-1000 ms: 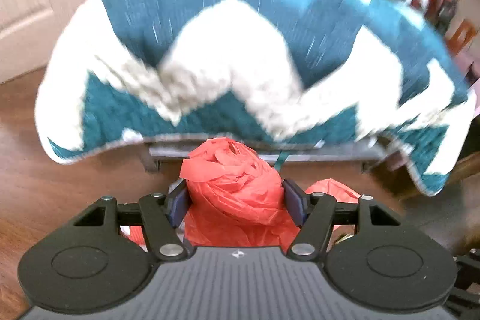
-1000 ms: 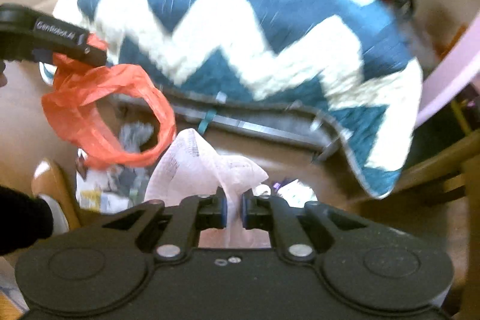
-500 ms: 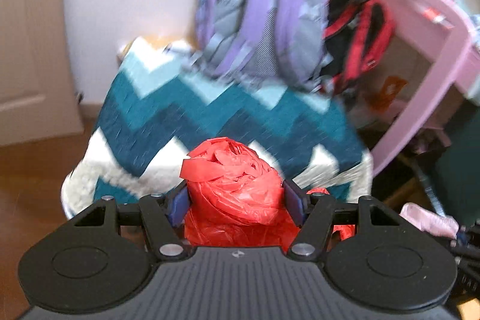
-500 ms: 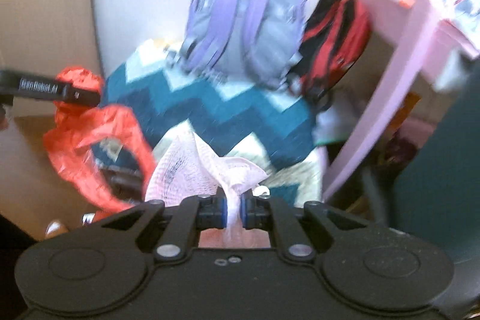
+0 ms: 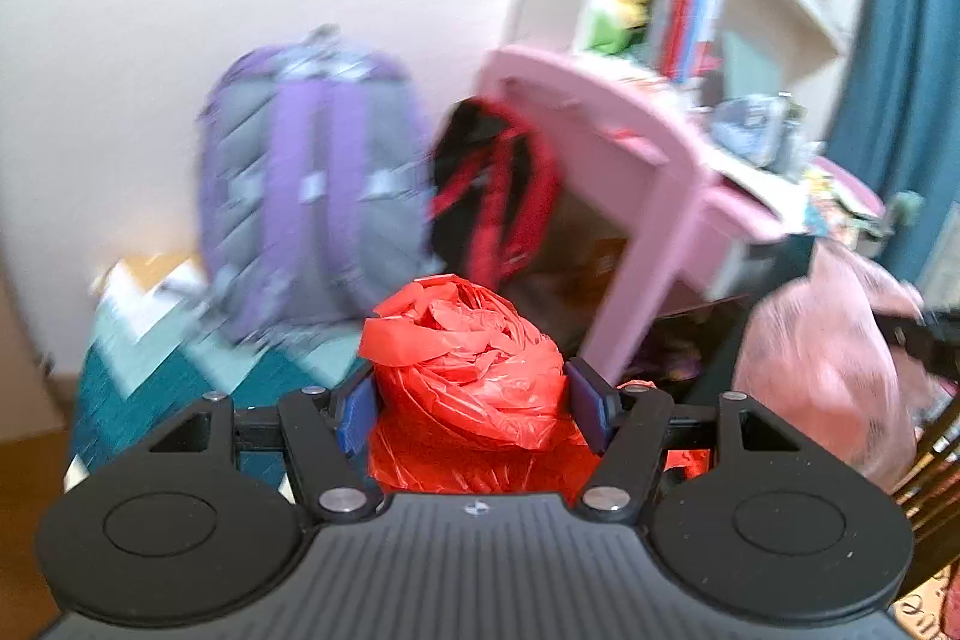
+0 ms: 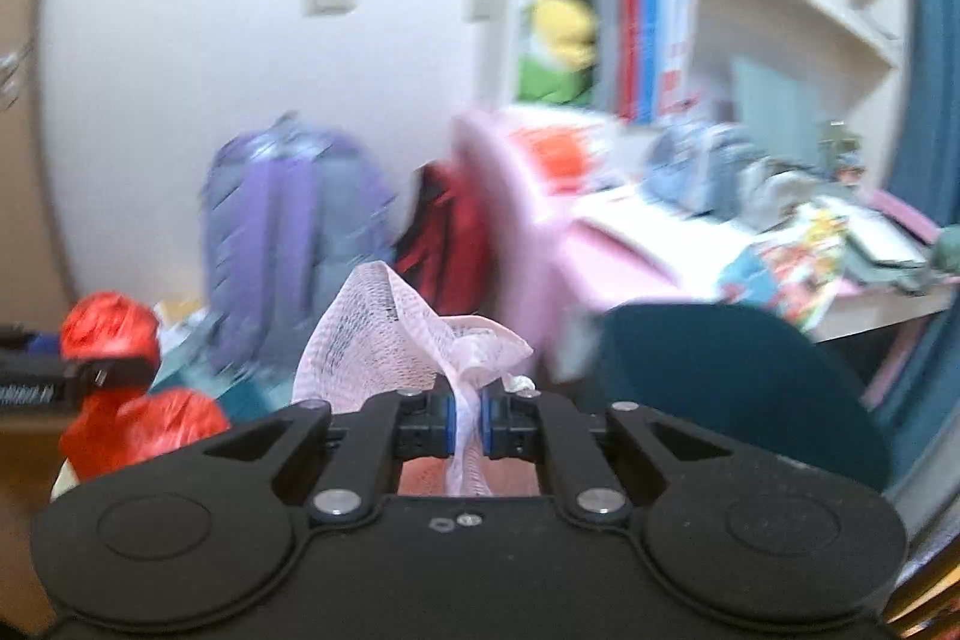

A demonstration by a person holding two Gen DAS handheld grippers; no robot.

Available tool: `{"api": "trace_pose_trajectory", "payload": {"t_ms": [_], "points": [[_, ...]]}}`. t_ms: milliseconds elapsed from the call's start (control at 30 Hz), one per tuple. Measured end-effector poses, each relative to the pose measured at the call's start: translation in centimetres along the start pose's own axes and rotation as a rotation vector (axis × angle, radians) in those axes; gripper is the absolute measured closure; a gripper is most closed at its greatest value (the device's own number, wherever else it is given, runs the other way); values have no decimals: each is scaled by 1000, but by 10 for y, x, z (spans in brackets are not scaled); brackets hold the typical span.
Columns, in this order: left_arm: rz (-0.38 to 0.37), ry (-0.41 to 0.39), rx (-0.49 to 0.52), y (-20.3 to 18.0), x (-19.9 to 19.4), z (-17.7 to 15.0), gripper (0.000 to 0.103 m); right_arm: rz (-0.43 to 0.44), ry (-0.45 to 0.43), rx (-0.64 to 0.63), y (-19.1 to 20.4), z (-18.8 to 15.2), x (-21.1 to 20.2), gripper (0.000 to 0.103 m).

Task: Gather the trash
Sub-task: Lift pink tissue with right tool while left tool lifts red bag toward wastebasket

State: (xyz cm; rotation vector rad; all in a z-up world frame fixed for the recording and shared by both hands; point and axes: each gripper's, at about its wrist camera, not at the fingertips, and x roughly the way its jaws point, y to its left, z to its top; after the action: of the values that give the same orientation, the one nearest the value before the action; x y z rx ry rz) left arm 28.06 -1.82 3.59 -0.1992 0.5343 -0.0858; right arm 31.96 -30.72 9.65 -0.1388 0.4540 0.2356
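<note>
Left tongs (image 5: 471,409), jaws wide, clamp the bunched neck of the red bag (image 5: 468,358) at lower centre; right tongs (image 6: 469,415), nearly closed, pinch the pink bag (image 6: 390,340), keeping both trash bags sealed for carrying.

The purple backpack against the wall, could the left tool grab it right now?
Probably not. The left tool is already shut on a bunched red plastic bag that fills the space between its fingers, so nothing else fits. The purple backpack also stands well beyond it, atop a zigzag blanket.
</note>
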Motion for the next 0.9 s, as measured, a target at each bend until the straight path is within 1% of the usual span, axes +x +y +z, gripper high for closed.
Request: {"api": "trace_pose_trajectory", "payload": {"t_ms": [100,200,333,467,600,667,767,900], "points": [[-52,-15,54,-41,5,25,39,-70,-40,33,-37,17,-8,98],[-102,-29,103,-82,15,45,39,-142,-61,56,-70,28,-6,98],[-160,-58,166,-138,32,71,39,-227,-65,88,-113,36,3,98],[-213,-87,209,-188,46,93,39,-286,-44,126,-149,34,17,98],[-228,-115,255,-233,68,109,39,-325,-13,139,-177,28,32,98],[-217,-109,269,-252,85,112,39,-333,7,144,-186,23,42,98],[-196,-92,305,-278,113,108,39,-333,45,158,-196,15,58,97],[-194,-46,327,-298,146,96,39,-327,99,149,-201,6,78,97]]}}
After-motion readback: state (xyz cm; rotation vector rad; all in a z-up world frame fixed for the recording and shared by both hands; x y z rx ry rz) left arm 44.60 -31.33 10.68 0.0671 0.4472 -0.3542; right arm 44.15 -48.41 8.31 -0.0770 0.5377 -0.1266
